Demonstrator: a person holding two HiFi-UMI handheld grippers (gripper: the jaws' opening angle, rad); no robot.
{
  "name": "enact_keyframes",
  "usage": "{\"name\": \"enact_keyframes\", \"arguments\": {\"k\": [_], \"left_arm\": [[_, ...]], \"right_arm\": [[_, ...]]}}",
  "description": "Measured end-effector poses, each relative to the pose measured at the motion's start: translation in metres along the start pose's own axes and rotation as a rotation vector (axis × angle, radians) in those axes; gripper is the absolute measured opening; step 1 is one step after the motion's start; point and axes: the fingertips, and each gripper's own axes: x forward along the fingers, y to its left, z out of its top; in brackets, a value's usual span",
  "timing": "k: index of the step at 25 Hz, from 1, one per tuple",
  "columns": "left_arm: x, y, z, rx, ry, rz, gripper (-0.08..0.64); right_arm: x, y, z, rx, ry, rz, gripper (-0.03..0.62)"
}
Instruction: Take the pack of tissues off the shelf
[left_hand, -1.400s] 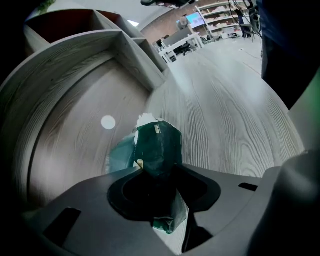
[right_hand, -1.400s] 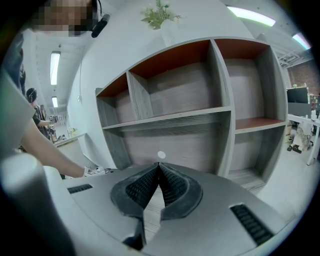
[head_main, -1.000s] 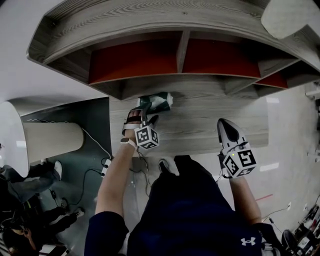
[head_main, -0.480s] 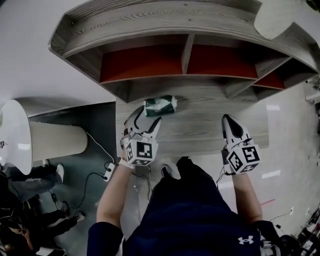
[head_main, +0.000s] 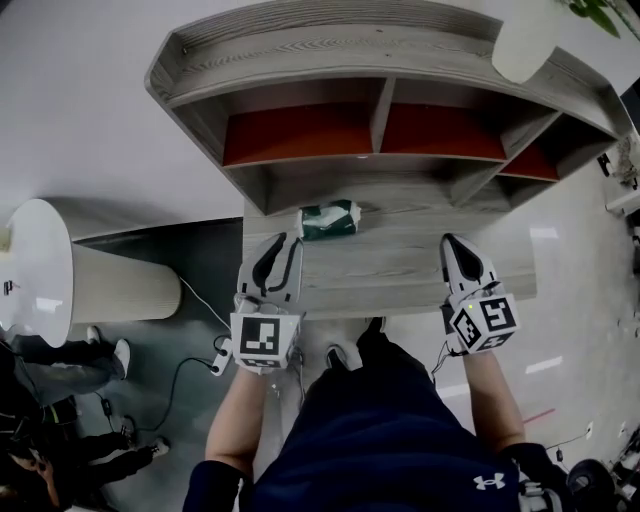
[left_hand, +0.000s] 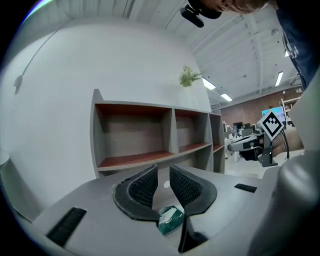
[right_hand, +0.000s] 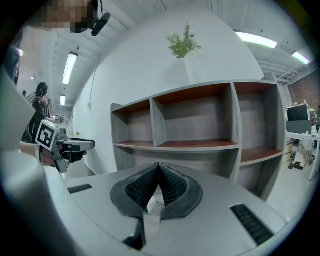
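The pack of tissues (head_main: 328, 220) is not in any gripper. It lies by itself on the wide grey board (head_main: 410, 272) at the front of the shelf (head_main: 300, 55), a little above the middle of the head view. The red-backed boxes of the shelf, above it in the picture, look empty.

The left gripper (head_main: 282, 243) is below the pack and a bit to the left. It is near the pack but not touching it. In the left gripper view its jaws have just been closing. Now there is only a thin gap between them, and nothing is squeezed in that gap. The pack (left_hand: 171, 220) shows low down in that view, under the jaws and lying on the board, not between the pads.

The right gripper (head_main: 453, 243) is at the right side of the head view, over the right end of the board and well apart from the pack. In the right gripper view its jaws (right_hand: 159, 166) touch at the tips. They hold no tissues.

So how far along is the job? I think it depends on where the pack has to end up. If the front board counts as part of the shelf, the main step is still to do: open a gripper, close it on the pack, and lift the pack away. If the pack only had to come out of the boxes, the job looks nearly finished.
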Motion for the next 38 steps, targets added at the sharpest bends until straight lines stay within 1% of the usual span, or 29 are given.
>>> {"name": "enact_keyframes", "arguments": {"k": [3,4,7,9,13,17,21,25,32,38], "left_arm": [[-0.018,0.008,0.009,0.019,-0.017,0.029,0.058],[-0.024,0.012,0.011,0.014,-0.024,0.04,0.051],[-0.038,0.021,0.02,-0.045,-0.042,0.06,0.038],[-0.048,0.022,0.027,-0.062,-0.06,0.056,0.037],[-0.065,0.021,0.045,-0.052,-0.108,0.051,0.037],[-0.079,0.019,0.051,-0.054,-0.129,0.039,0.037],[-0.092,0.02,0.057,-0.043,-0.149,0.036,0.037],[-0.105,0.023,0.059,-0.059,-0.158,0.044,0.037],[-0.123,0.027,0.06,-0.06,-0.176,0.051,0.037],[-0.126,0.027,0.063,-0.057,-0.19,0.052,0.037]], "right_arm": [[-0.008,0.009,0.011,-0.005,-0.028,0.0,0.003],[-0.01,0.012,0.016,-0.01,-0.039,0.001,0.003],[-0.015,0.022,0.031,-0.038,-0.069,0.002,0.003],[-0.021,0.029,0.04,-0.068,-0.087,0.002,0.003],[-0.031,0.048,0.062,-0.139,-0.155,0.014,0.003],[-0.045,0.07,0.076,-0.199,-0.218,0.026,0.003],[-0.055,0.08,0.086,-0.201,-0.249,0.028,0.003],[-0.062,0.085,0.087,-0.188,-0.253,0.016,0.003],[-0.074,0.094,0.086,-0.189,-0.265,0.0,0.003],[-0.078,0.098,0.091,-0.197,-0.278,0.003,0.003]]}}
